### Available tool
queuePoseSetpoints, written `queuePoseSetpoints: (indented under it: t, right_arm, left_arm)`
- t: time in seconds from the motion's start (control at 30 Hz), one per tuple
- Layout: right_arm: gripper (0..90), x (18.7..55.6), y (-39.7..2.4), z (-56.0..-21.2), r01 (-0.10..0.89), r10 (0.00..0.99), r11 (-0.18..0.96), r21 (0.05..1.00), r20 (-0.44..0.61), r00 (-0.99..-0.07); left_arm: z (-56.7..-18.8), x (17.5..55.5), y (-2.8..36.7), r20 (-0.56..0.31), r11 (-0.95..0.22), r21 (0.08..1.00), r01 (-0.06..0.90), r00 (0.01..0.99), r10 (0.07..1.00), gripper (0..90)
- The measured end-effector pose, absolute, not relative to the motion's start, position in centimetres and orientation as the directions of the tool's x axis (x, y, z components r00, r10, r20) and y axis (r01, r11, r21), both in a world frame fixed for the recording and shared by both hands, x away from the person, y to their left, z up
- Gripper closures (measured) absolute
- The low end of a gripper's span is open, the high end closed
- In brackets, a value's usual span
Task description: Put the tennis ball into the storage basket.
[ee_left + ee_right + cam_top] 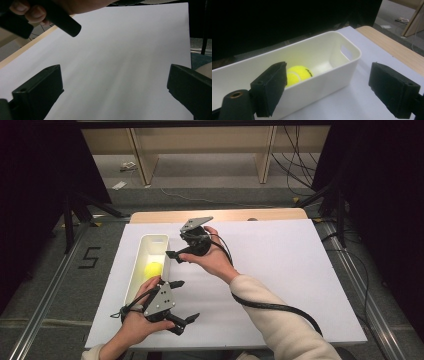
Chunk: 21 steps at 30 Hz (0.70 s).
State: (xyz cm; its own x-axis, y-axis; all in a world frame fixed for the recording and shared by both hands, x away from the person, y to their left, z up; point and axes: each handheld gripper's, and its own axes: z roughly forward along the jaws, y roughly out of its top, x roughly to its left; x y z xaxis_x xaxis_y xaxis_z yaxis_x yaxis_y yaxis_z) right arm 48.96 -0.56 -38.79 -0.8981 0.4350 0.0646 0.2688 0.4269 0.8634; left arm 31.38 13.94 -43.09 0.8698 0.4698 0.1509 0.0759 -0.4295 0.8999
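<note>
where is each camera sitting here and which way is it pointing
High view: fixed above the person's side, looking forward and down on the table; shows both forearms, the left gripper and the right gripper.
Left gripper view: rides the left gripper, looking across the bare white table top; the other hand shows at top.
Right gripper view: rides the right gripper, facing the white bin with the tennis ball.
Shared: high and right gripper views both show the bin and ball.
</note>
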Motion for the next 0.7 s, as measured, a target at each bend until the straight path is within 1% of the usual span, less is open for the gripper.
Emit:
queuePoseSetpoints:
  t: [0.7]
  right_arm:
    - [15.7,47.8,-9.5,-38.6,0.301,0.547,0.371,0.879,0.055,-0.836]
  left_arm:
    - [-43.1,31.4,14.0,0.147,-0.424,0.902,0.08,0.868,0.475,0.0]
